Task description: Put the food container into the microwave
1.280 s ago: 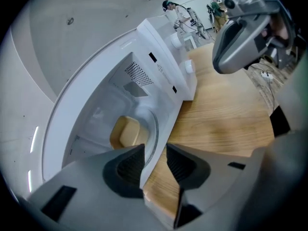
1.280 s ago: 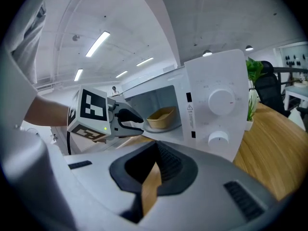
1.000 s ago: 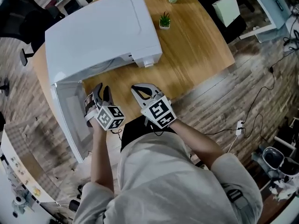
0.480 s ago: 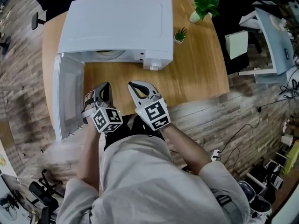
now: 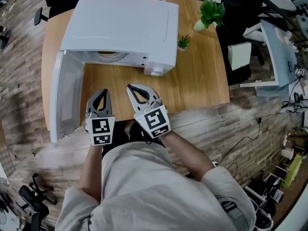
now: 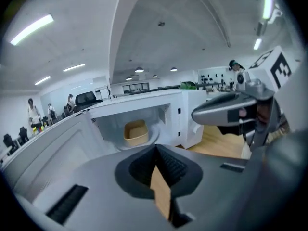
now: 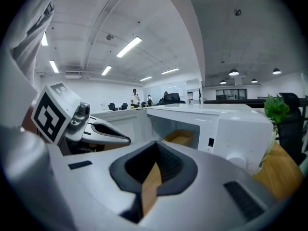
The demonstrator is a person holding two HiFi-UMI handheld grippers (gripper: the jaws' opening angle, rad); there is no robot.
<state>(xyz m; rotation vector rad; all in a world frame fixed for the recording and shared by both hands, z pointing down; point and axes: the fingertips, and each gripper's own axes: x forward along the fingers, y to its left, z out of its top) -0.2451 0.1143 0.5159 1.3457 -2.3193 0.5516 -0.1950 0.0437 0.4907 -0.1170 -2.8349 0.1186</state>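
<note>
Head view: my left gripper [image 5: 102, 93] and right gripper [image 5: 134, 89] hang side by side over the near edge of the wooden bench [image 5: 202, 76]. Both have drawn back from the white microwave [image 5: 122, 25], whose door [image 5: 65, 97] stands wide open. Only a sliver of the cavity shows here, so I can't be sure of its contents from above.

Left gripper view: the jaws have just closed, pads together on nothing. The tan food container [image 6: 135, 132] sits inside on the turntable [image 6: 150, 137].

Right gripper view: jaws also together and empty, with the container in the cavity.

I judge the placement done; shutting the door may be all that remains.
</note>
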